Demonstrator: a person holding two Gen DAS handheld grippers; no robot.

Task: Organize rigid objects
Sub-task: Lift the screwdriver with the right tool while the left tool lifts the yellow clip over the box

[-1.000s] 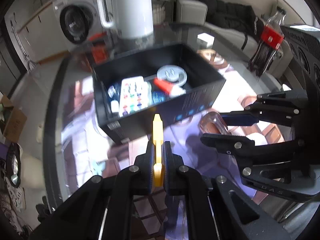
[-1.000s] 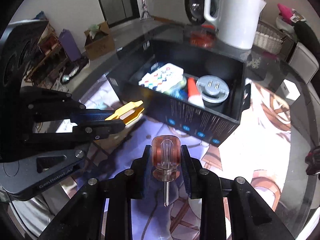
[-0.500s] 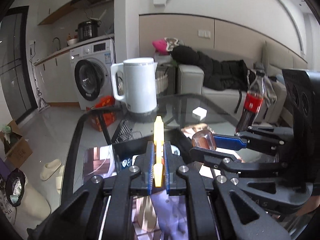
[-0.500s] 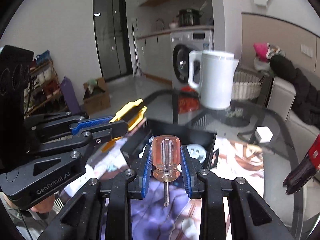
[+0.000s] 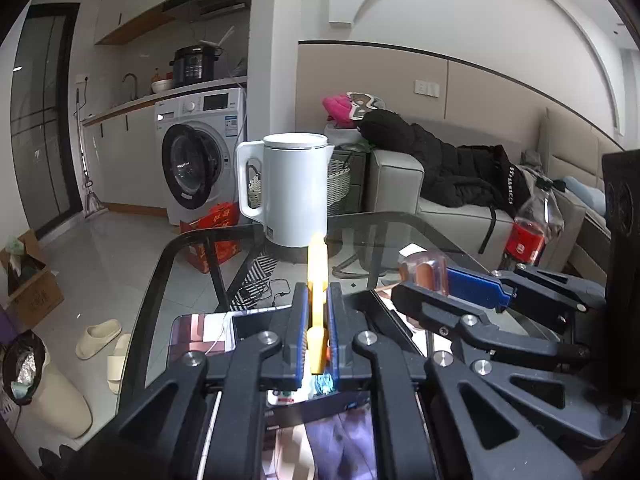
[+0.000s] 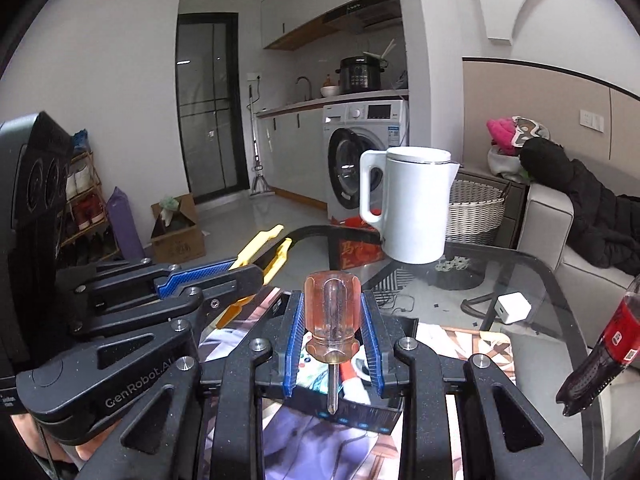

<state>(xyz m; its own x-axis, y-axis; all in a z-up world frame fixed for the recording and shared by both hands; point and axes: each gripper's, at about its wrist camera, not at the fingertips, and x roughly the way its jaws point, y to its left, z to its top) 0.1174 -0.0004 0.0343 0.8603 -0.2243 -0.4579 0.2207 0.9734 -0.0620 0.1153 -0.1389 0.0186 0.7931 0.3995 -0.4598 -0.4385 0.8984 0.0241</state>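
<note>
- The carrying step is judged to be in hand: above the glass counter [image 6: 532,280] and black box [image 6: 356,408], a screwdriver [image 6: 331,320] is clamped in the right hand-held gripper [image 6: 332,344].
- A yellow clip [image 5: 317,304] is pinched in the left hand-held gripper [image 5: 318,340].
- Lowering both over the box, then release, is called for next.

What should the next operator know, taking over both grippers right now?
Left gripper: shut on a yellow clip.
Right gripper: shut on a screwdriver, clear orange handle, tip pointing down.
Both are held above the black box on the glass table.
Done: the box already holds several small things; both tools are picked up.
Left: put the clip and screwdriver in the box.
</note>
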